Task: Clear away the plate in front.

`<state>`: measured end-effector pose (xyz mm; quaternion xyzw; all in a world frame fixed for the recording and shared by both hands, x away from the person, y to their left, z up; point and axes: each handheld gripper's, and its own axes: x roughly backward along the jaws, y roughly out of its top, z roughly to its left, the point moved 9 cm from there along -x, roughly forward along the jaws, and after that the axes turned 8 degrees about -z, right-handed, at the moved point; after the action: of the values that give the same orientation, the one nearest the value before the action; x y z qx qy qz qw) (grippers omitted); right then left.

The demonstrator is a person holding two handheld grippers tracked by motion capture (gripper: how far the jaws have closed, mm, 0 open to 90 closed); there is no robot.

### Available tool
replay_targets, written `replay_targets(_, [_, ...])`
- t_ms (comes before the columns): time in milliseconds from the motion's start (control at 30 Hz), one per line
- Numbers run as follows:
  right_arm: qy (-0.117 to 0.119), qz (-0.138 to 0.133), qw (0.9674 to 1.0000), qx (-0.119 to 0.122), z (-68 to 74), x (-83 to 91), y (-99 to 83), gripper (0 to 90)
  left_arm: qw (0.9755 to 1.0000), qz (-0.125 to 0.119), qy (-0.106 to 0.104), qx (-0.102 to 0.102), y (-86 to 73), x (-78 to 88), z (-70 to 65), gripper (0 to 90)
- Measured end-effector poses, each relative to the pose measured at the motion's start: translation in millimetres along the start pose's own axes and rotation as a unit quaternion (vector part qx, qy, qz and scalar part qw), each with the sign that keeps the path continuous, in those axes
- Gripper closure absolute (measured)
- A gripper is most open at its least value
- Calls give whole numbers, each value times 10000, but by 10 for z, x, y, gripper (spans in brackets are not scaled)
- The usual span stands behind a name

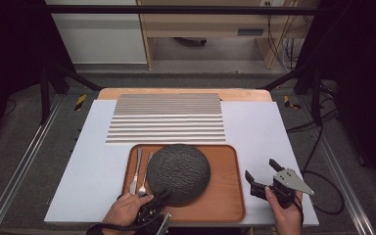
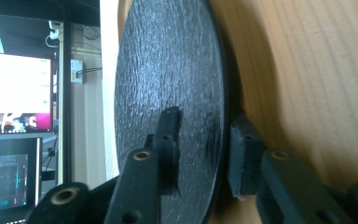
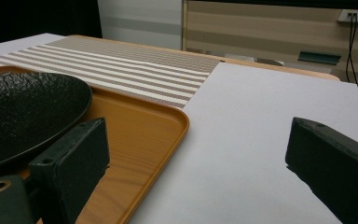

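Observation:
A dark, rough-textured round plate (image 1: 178,171) lies on a wooden tray (image 1: 225,196) near the table's front edge. My left gripper (image 1: 159,198) sits at the plate's near-left rim. In the left gripper view its jaws (image 2: 205,126) straddle the plate's rim (image 2: 168,60), one pad over the top face and the other on the tray side (image 2: 307,70), with a thin gap showing at that pad. My right gripper (image 1: 260,169) hovers to the right of the tray, open wide and holding nothing (image 3: 198,135). The plate (image 3: 23,112) and the tray's corner (image 3: 140,126) lie to its left.
A fork (image 1: 137,169) and a spoon (image 1: 144,181) lie side by side on the tray's left part, close to my left hand. A striped placemat (image 1: 166,117) lies beyond the tray on a white sheet (image 1: 259,127). Dark frame posts stand at both table sides.

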<state>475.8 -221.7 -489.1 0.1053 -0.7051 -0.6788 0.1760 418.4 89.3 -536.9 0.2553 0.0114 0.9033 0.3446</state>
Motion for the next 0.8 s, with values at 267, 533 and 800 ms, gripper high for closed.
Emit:
replay_targets(267, [-3,1,10000,2,0,-2,0,64,9997,-212,24,81,54,97,-9,636])
replay_targets(533, [2,7,10000,14,4,-3,-1,64,9990,-416,144,67,161,217,8,625])
replay_targets(800, [-1,11,10000,25,5,-3,-1,64,9972,-530,352,384,180,274,128,649])
